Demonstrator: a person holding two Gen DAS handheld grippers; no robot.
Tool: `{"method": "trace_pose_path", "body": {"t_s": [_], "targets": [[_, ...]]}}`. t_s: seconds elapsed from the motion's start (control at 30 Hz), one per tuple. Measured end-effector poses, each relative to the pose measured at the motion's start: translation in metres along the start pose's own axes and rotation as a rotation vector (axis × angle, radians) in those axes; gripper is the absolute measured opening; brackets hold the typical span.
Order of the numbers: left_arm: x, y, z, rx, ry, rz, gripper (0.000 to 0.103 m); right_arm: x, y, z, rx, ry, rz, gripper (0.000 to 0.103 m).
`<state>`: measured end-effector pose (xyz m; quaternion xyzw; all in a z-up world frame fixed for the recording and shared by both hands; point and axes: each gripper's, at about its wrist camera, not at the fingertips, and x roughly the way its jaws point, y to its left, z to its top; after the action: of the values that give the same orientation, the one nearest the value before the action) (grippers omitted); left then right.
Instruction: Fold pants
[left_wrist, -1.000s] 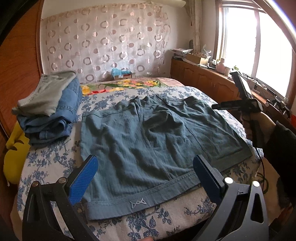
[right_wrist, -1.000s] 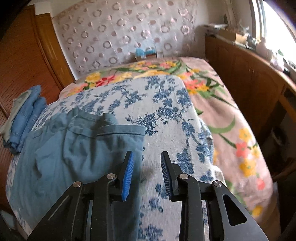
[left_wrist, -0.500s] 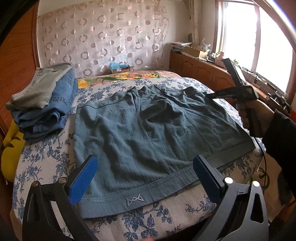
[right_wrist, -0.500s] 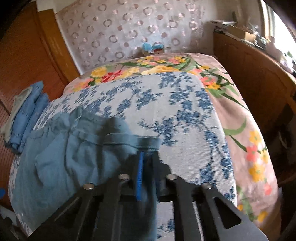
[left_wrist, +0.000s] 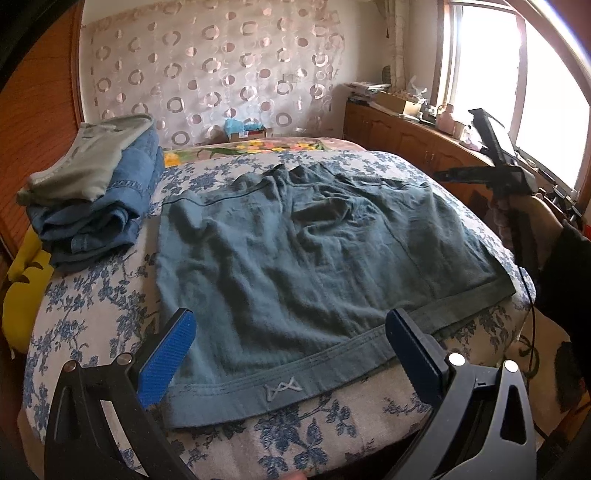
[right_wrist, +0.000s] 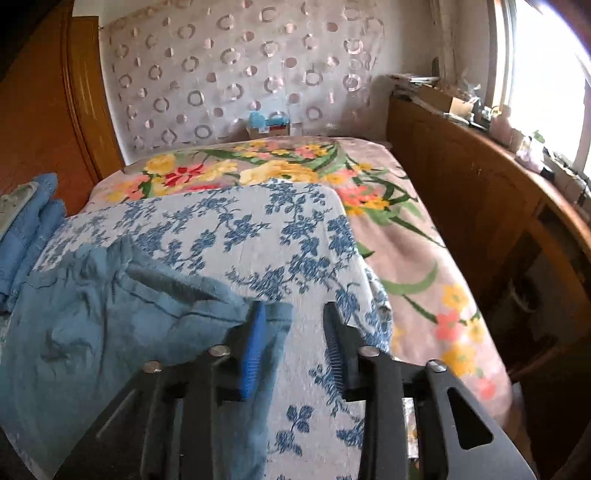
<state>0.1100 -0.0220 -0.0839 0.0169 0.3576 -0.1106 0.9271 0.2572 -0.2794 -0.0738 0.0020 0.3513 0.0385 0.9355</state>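
Observation:
Blue-green pants lie spread flat on the bed, waistband toward me with a small stitched logo. My left gripper is open, jaws wide apart above the waistband, holding nothing. In the right wrist view the same pants lie at the left, their edge rumpled. My right gripper is open over the pants' right edge; its left pad is over the fabric, its right pad over the bedspread. The right gripper also shows in the left wrist view, held at the bed's right side.
A stack of folded jeans and a grey garment sits at the bed's left. A yellow cushion lies beside it. The blue-flowered bedspread covers a floral blanket. A wooden cabinet under the window runs along the right.
My right gripper closed over the pants' edge half a second ago and has now opened; the edge is more rumpled. My left gripper stayed open, and its view shifted slightly.

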Motion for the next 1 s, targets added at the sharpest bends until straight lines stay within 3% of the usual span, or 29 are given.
{"method": "trace_pose_path", "body": {"t_s": [0.2, 0.4, 0.53, 0.7, 1.0], "targets": [[-0.002, 0.017, -0.007, -0.046, -0.002, 0.014, 0.103, -0.046, 0.007, -0.017, -0.077, -0.02, 0.127, 0.043], [-0.007, 0.032, -0.014, -0.082, 0.002, 0.026, 0.103, -0.099, 0.02, -0.073, -0.15, -0.002, 0.255, 0.056], [-0.011, 0.039, -0.022, -0.1, 0.013, 0.026, 0.099, -0.132, 0.016, -0.11, -0.148, -0.01, 0.243, 0.057], [-0.02, 0.051, -0.032, -0.143, 0.002, 0.022, 0.092, -0.153, 0.012, -0.133, -0.179, -0.025, 0.194, 0.057], [-0.019, 0.066, -0.046, -0.191, 0.035, 0.033, 0.059, -0.173, 0.02, -0.171, -0.171, -0.019, 0.183, 0.063]]}}
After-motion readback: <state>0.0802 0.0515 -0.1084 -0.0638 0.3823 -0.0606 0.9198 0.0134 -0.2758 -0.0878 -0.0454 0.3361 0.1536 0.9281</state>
